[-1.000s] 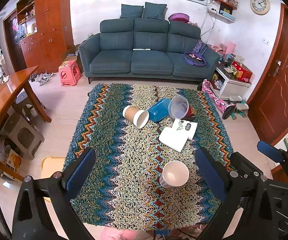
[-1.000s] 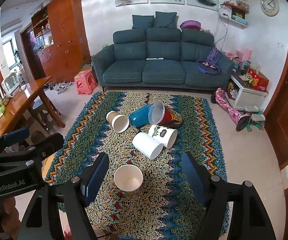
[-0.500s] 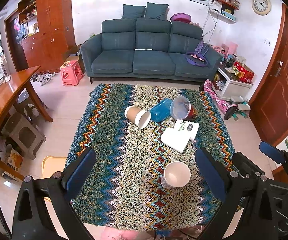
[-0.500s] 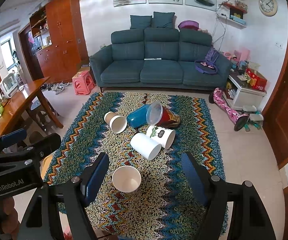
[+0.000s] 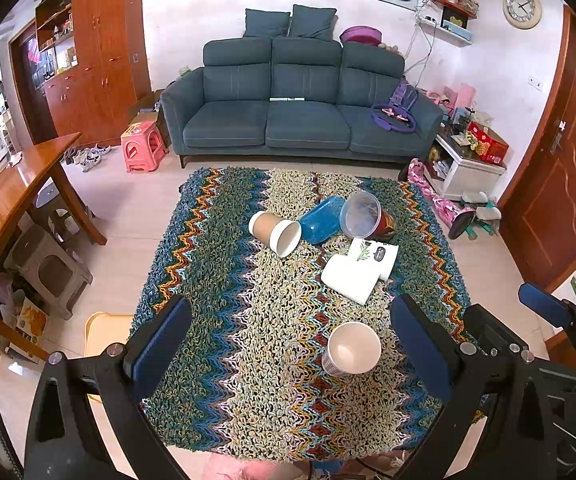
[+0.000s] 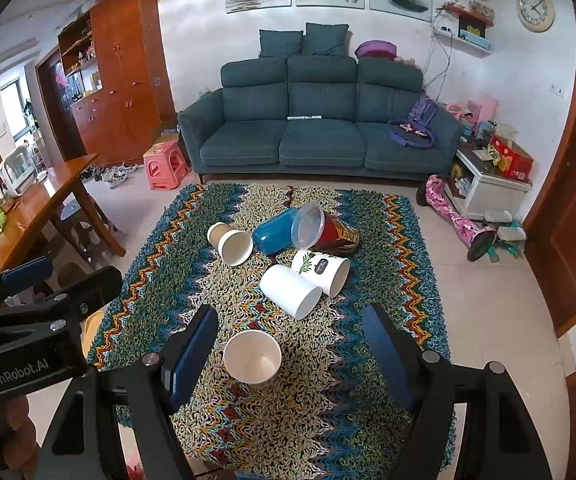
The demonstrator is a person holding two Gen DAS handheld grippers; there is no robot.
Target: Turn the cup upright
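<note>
A white paper cup (image 5: 352,349) (image 6: 252,357) stands upright on the zigzag knitted cloth (image 5: 247,304) (image 6: 328,400) near its front. Behind it several cups lie on their sides: a brown paper cup (image 5: 275,230) (image 6: 229,241), a blue cup (image 5: 322,224) (image 6: 273,231), a red cup with a clear lid (image 5: 364,218) (image 6: 324,230), a plain white cup (image 5: 350,279) (image 6: 290,291) and a white printed cup (image 5: 374,255) (image 6: 322,270). My left gripper (image 5: 288,344) is open and empty above the front of the cloth. My right gripper (image 6: 292,352) is open and empty, its jaws on either side of the upright cup, above it.
A teal sofa (image 5: 304,112) stands behind the cloth. A wooden table (image 5: 3,200) and grey stools (image 5: 47,268) are at the left, a pink stool (image 5: 143,146) near the sofa. A white cabinet (image 5: 468,168) with clutter and a wooden door (image 5: 560,200) are at the right.
Both views have shifted slightly, so the cups sit a little higher and farther away. No cup has moved. Both grippers stay open.
</note>
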